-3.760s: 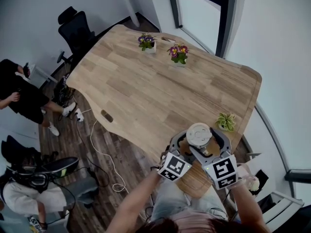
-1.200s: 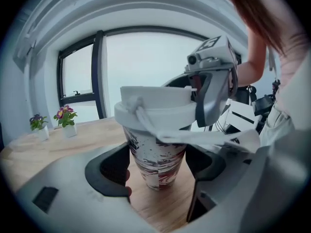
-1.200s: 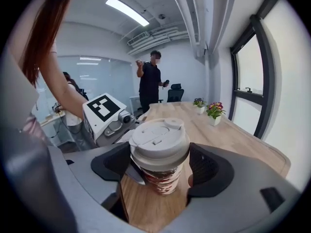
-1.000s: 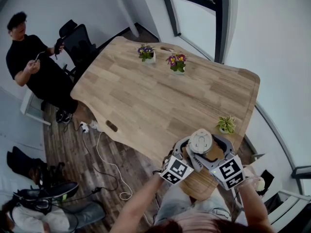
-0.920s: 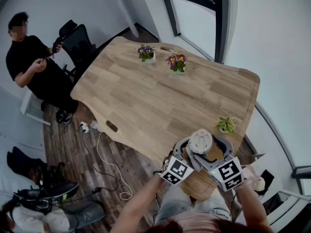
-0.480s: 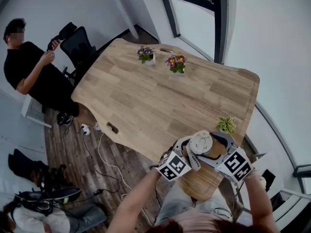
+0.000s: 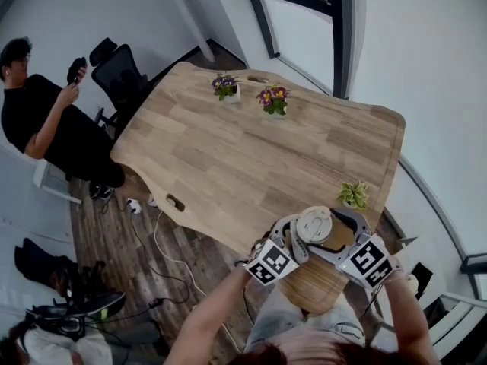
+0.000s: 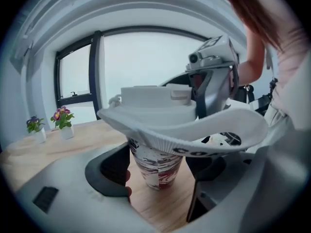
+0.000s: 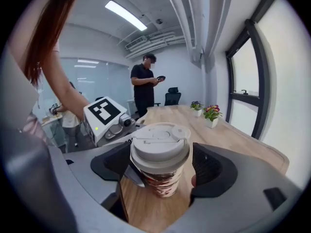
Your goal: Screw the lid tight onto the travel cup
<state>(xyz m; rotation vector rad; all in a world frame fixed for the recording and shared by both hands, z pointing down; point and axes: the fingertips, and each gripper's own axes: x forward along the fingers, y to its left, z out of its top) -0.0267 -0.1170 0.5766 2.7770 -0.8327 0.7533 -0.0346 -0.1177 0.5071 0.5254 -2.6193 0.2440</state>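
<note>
Left claw [image 8: 163,176] is clenched on the cup [image 8: 156,168], low on the body under the lid [image 8: 184,125]. Left pad sits flat against the cup wall. Right pad meets it up near the rim, with a sliver of desk [image 8: 73,140] showing lower down where the cup tapers. Narrow opening, about cup width

Right claw [image 9: 163,166] is around the lid from the opposite side, one pad on each side of the brim. Pads look tight on it, and any gap on the right pad is too thin to confirm. Cup body hangs below the pads untouched. Its jaws are set wider than the left's, to lid width

In the right gripper view the lid sits level on the cup, flip tab on top, no visible tilt. Can't tell from any view how far the thread is seated

Cup stands upright on the desk at the near edge, right in front of the person. The two claws face each other across it, marker cubes toward the body. A small green plant [image 7: 353,192] sits near it on the right. Two flower pots [image 7: 225,87] are well apart at the far end. A bystander [image 7: 42,120] stands off the desk's far left side by a chair [image 7: 114,71]
</note>
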